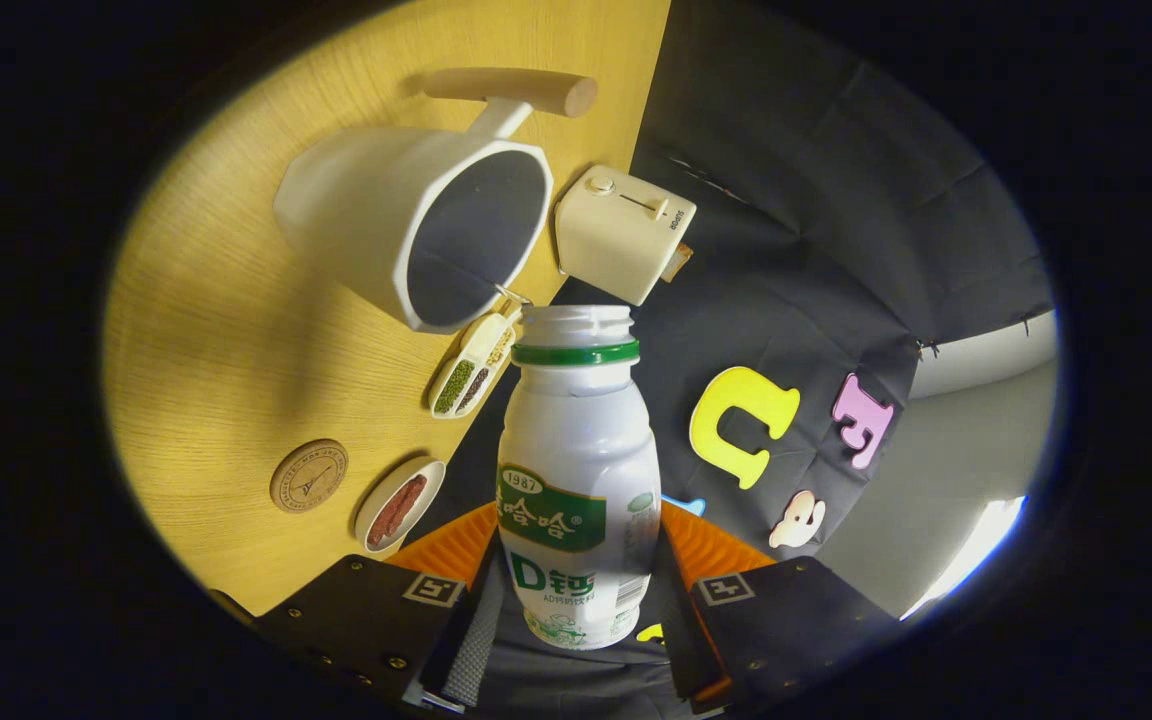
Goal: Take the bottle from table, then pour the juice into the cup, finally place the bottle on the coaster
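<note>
- The hand-held gripper [576, 600] is clamping the bottle [576, 480] at its lower body, both fingers pressing its sides — the whole view is rolled, so the bottle is tilting toward the cup [416, 225].
- The uncapped mouth is sitting just beside the cup's rim; I judge the pour is under way, and rolling slowly should keep the stream inside.
- Bottle: smooth white plastic, green neck ring, glossy label.
- Cup: matte white, faceted, with a wooden handle.
- The coaster [309, 476] — a round wooden disc — is lying on the woodgrain surface [206, 330], well apart from the cup.
</note>
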Tool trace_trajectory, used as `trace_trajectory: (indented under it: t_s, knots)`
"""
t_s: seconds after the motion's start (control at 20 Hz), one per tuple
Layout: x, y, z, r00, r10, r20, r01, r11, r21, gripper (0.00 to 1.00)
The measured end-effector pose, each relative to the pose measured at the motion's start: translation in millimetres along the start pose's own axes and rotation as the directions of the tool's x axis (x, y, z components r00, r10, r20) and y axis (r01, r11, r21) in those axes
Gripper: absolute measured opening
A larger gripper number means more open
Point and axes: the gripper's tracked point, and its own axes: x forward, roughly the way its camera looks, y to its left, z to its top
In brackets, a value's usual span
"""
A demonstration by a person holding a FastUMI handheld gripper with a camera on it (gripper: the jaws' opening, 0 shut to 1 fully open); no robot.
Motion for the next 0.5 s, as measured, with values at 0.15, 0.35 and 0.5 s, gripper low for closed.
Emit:
trace_trajectory:
  t_s: [0.15,0.35,0.5]
  knots:
    - [-1.7,-5.7,1.6,1.0,-0.027,-0.001,0.027,0.999,-0.042,0.7]
    - [-2.3,-5.2,3.0,1.0,-0.029,0.004,0.029,0.998,-0.047,0.69]
    - [-1.9,-4.1,3.4,1.0,-0.024,0.009,0.024,0.999,-0.037,0.69]
